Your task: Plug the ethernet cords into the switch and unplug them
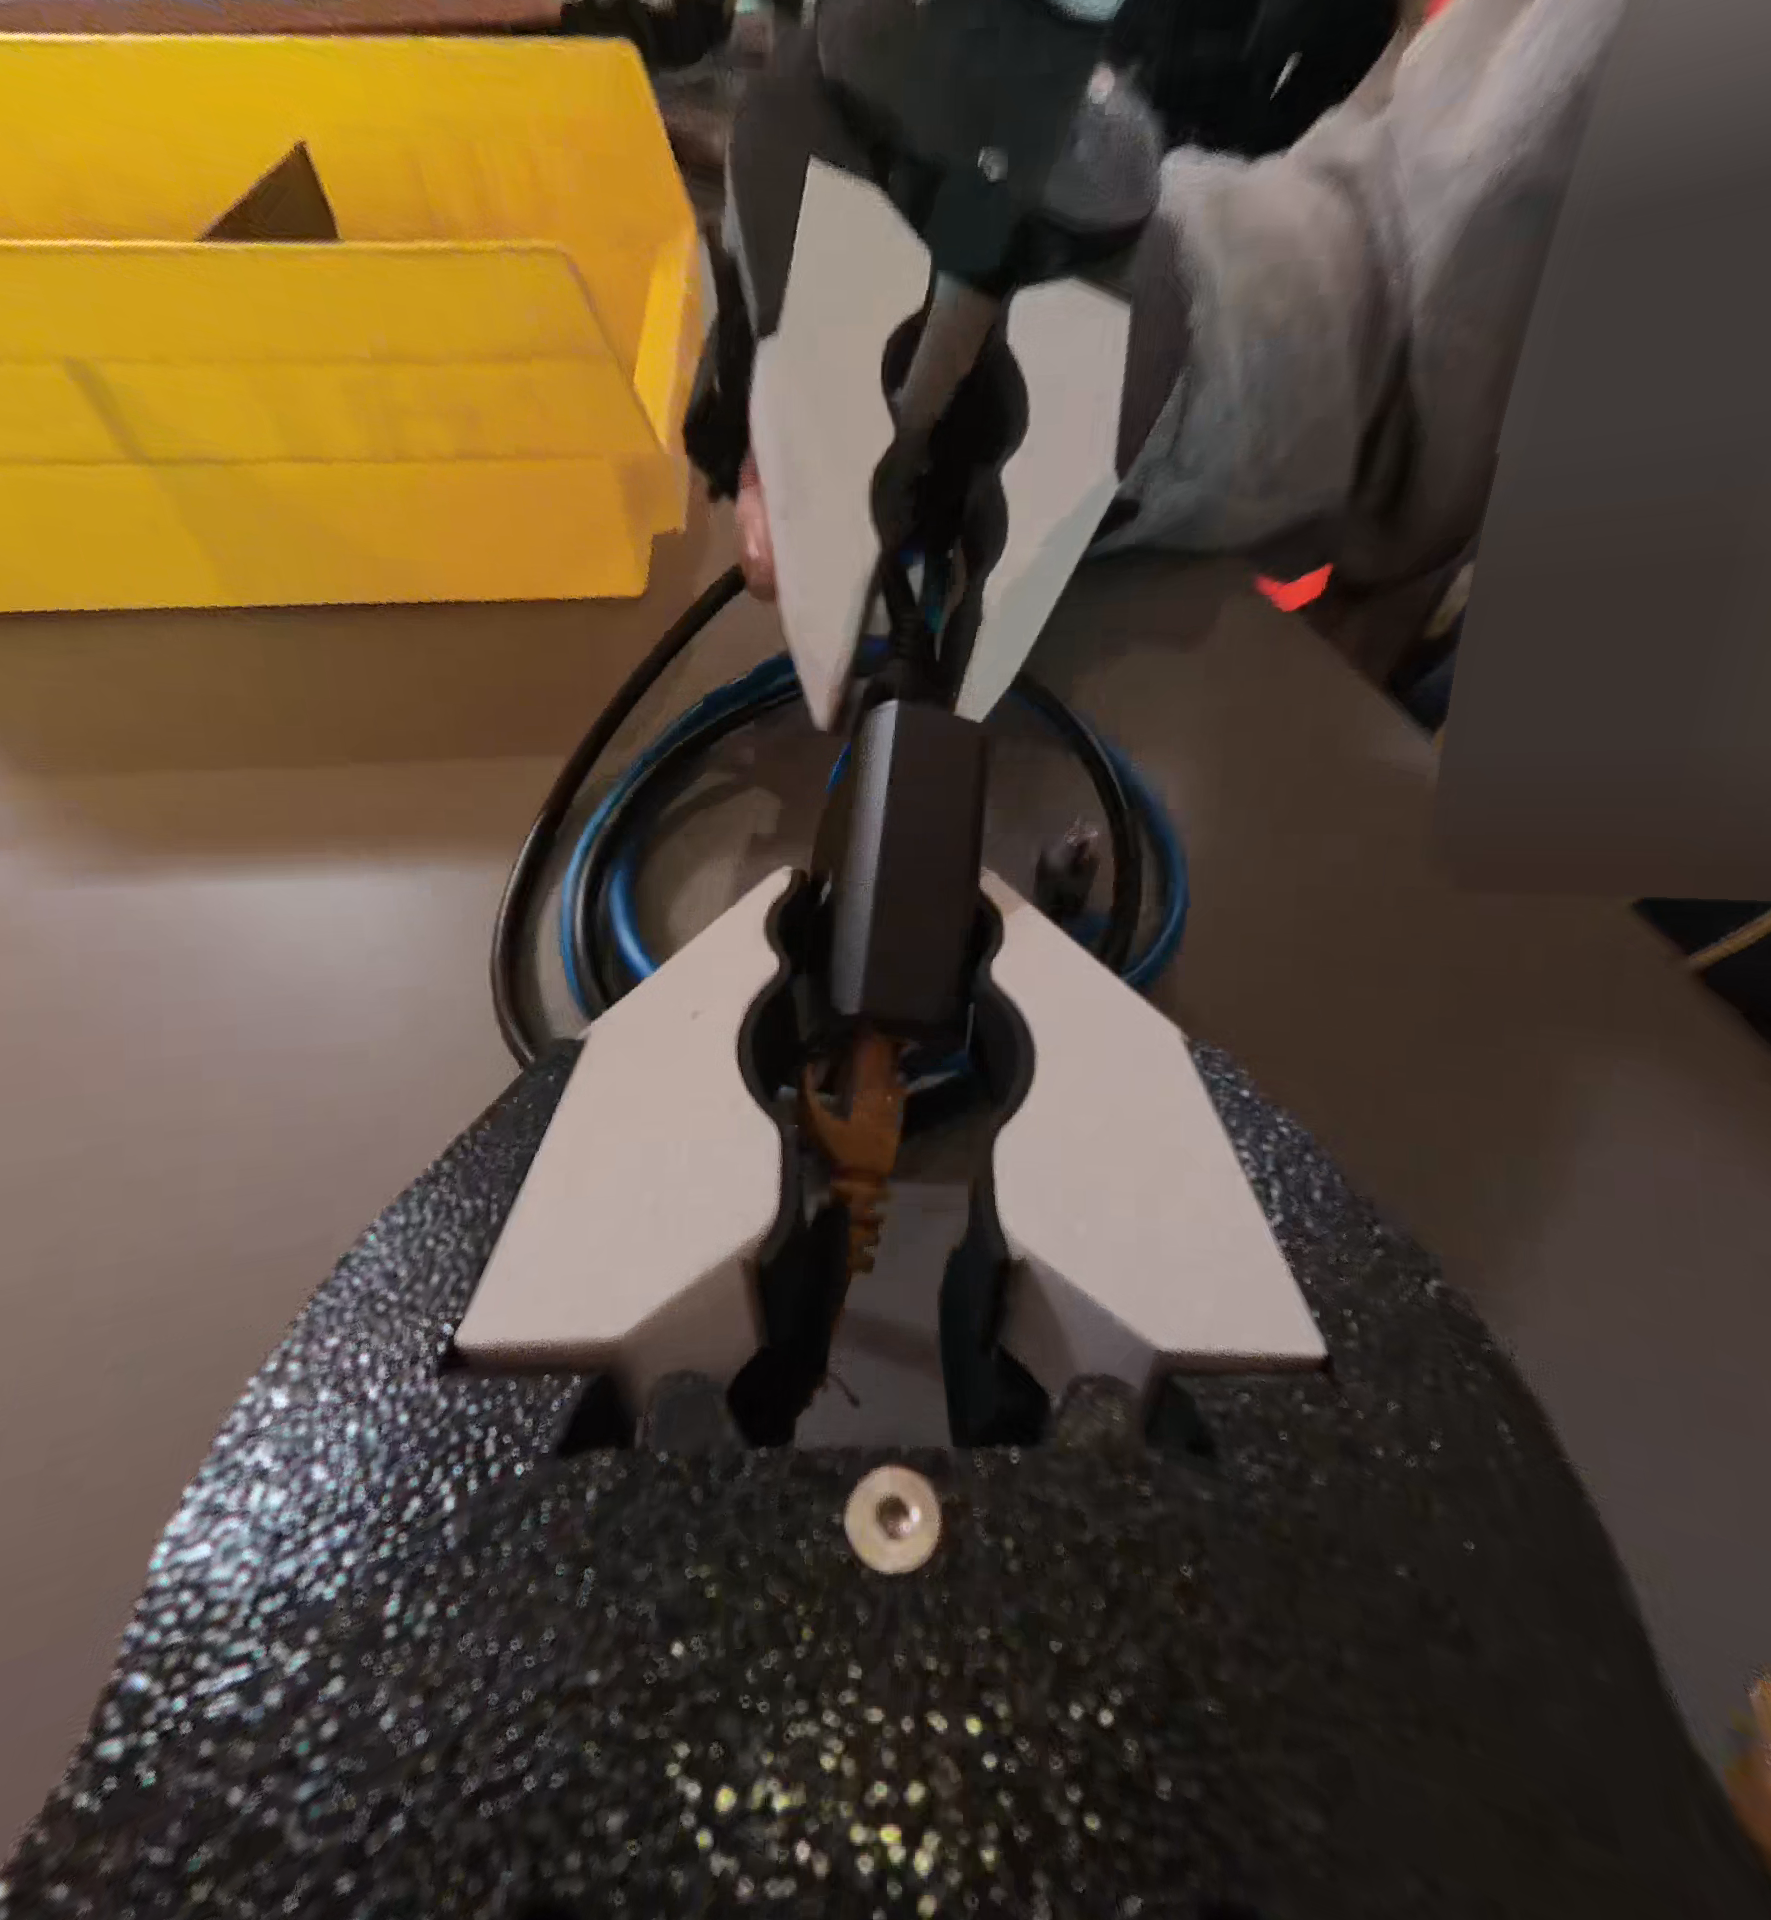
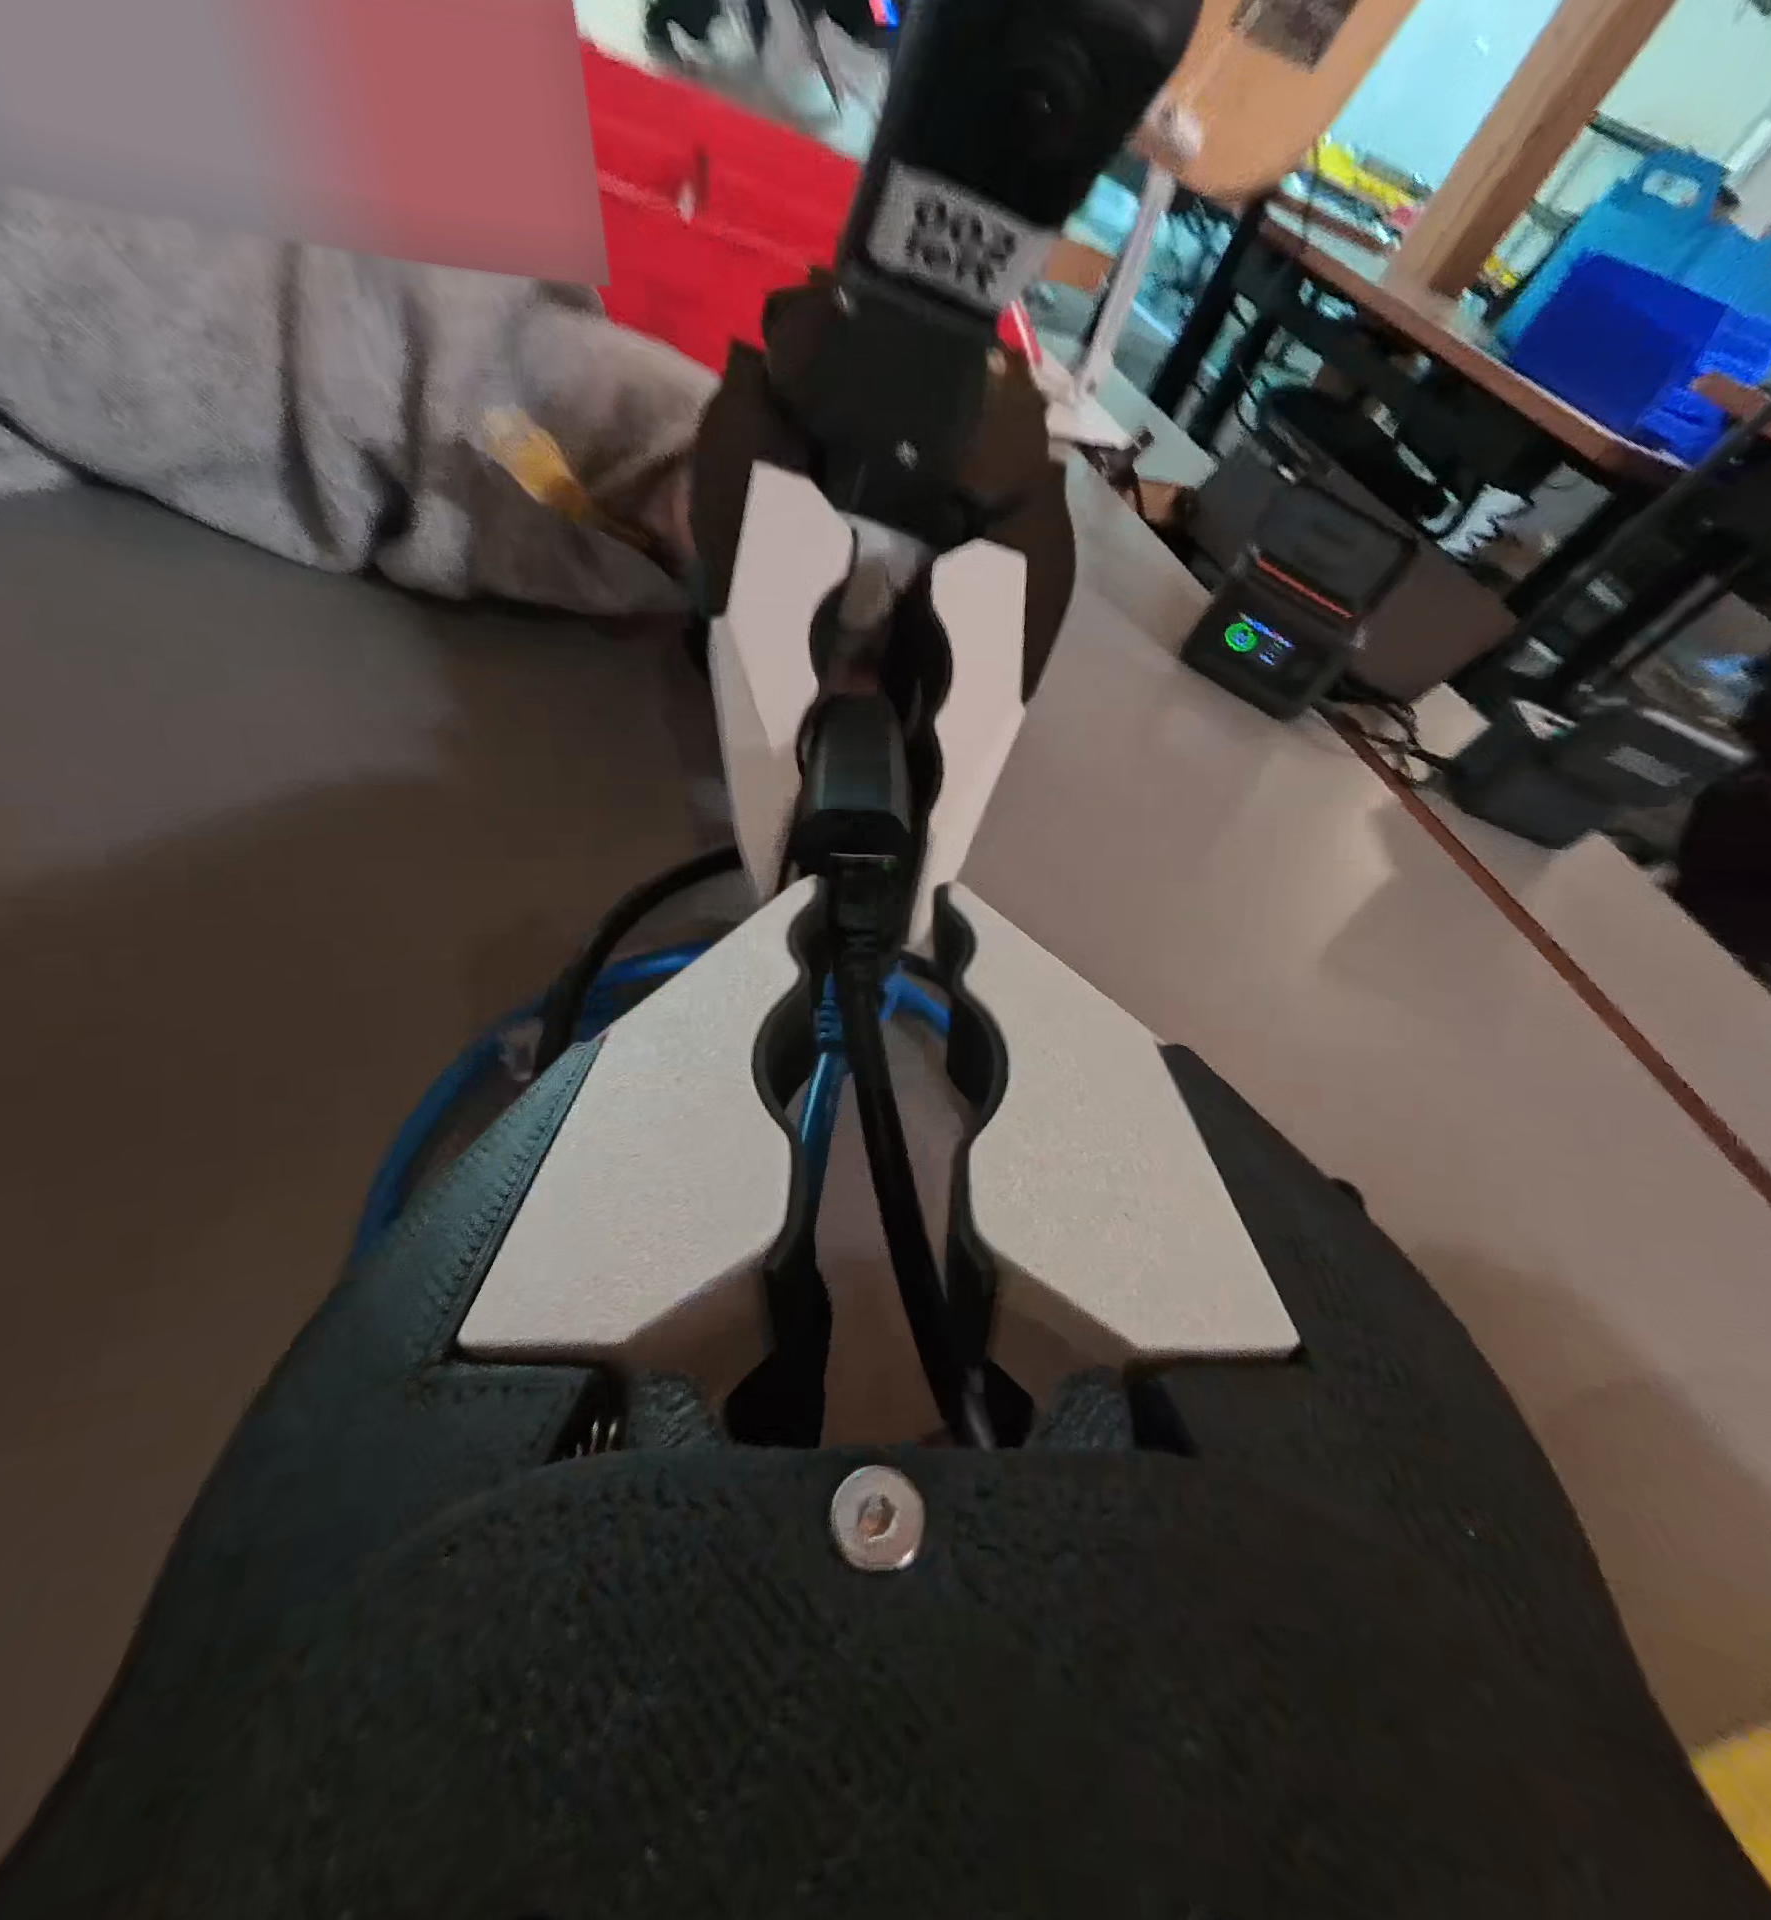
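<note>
A small black switch [image 1: 907, 883] is held above the table between both grippers. My left gripper [image 1: 891, 899] is shut on its near half; an orange cord's plug [image 1: 855, 1127] sits at the switch's near end, between my fingers. My right gripper [image 1: 902, 712] comes from the far side, shut on the black cord at the switch's far end. In the right wrist view my right gripper [image 2: 873, 906] is shut on the black cord's plug [image 2: 865, 914], which sits in the switch [image 2: 850, 779]. The black cord [image 2: 891, 1143] runs back between my fingers. The left gripper [image 2: 845, 868] faces it.
A coil of blue cable [image 1: 1156, 831] and a black cable [image 1: 548, 842] lie on the grey table [image 1: 185, 987] under the switch. Yellow bins [image 1: 289, 343] stand at the far left. A grey sleeve [image 1: 1328, 364] is at right. A small black device with a lit screen [image 2: 1265, 634] is near the table's edge. The grippers are tip to tip, or close to it.
</note>
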Demonstrator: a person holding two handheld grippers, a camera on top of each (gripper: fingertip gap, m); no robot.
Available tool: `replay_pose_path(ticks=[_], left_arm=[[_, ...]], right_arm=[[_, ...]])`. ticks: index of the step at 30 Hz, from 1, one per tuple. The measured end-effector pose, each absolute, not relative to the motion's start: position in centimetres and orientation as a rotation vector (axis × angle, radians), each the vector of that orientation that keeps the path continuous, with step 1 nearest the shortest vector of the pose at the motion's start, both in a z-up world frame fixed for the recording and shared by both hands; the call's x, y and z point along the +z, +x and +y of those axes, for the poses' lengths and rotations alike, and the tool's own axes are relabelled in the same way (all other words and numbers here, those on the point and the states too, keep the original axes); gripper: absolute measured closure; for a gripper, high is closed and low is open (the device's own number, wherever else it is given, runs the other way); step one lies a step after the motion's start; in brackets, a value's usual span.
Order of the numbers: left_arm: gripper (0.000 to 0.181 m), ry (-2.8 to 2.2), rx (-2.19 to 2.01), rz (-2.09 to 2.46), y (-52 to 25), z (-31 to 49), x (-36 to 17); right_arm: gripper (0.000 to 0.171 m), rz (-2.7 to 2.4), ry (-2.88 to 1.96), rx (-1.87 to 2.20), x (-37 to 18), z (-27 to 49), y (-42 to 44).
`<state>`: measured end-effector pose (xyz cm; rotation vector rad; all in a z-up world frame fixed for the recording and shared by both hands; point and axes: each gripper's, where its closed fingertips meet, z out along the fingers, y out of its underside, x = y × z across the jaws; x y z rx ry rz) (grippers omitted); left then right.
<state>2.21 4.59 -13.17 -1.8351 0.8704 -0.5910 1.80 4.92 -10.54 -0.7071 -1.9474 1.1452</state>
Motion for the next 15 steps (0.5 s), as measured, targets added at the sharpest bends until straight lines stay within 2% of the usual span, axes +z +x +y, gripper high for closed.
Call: replay_pose_path(ticks=[2, 5, 15], left_arm=[[0.156, -1.848, -0.524, 0.913, 2.3, 4.6, -12.9], [0.157, -1.848, -0.483, 0.955, 2.2, 4.5, -12.9], [0.158, -1.767, -0.547, 0.94, 2.2, 3.8, -11.2]], right_arm=[[0.149, -1.982, -0.668, 0.99, -10.7, 5.1, 1.7], [0.157, -2.03, -0.629, 0.923, -10.8, 4.6, 1.9], [0.159, -1.977, -0.825, 1.122, -9.1, 4.0, 1.6]])
